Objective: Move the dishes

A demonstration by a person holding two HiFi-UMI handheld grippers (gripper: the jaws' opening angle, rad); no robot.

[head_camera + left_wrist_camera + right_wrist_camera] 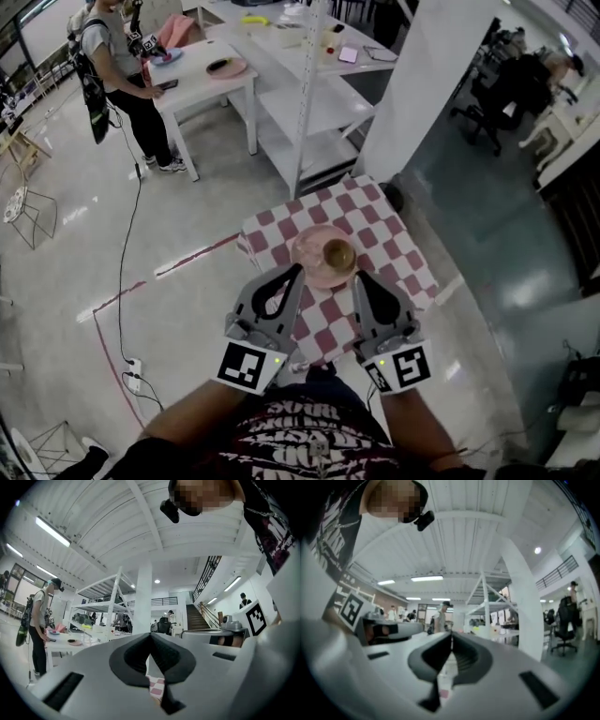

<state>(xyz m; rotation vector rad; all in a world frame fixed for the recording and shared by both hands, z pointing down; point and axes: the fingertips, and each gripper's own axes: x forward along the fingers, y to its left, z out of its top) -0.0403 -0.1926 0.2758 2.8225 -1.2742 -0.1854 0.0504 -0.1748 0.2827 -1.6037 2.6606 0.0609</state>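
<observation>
Left hand-held gripper (296, 272): jaws pressed together, tips meeting, nothing between them. It sits over the near left part of the tabletop, tip just beside the plate rim.
Right hand-held gripper (361, 279): jaws also pressed together and empty. It sits over the near right part, tip near the plate's right side.
Height over the cloth: cannot tell.
Plate (307, 265): pink, shallow, flat on the cloth at about the middle of the tabletop, between the 2 gripper tips.
Cup (338, 254): small, olive-brown, upright on the plate and off-centre toward the right edge side. It only rests there, loose.
Tabletop (380, 217): small, under a red-and-white checked cloth, 1 corner pointing away from the person.
Handling (judgement): both dishes look like glazed ceramic, so stiff, slick and breakable. The plate is light to moderate in weight. The cup would slide or tip if the plate tilts.
Where to grip (judgement): pinch the plate rim on a bare stretch away from the cup and keep it level, or pinch the cup wall at the lip by itself.
Stage: the stack at mid-tabletop with both grippers empty fits dishes awaiting pickup or dishes just set down.
Beyond: a white shelf rack (302, 103) stands past the far corner.
</observation>
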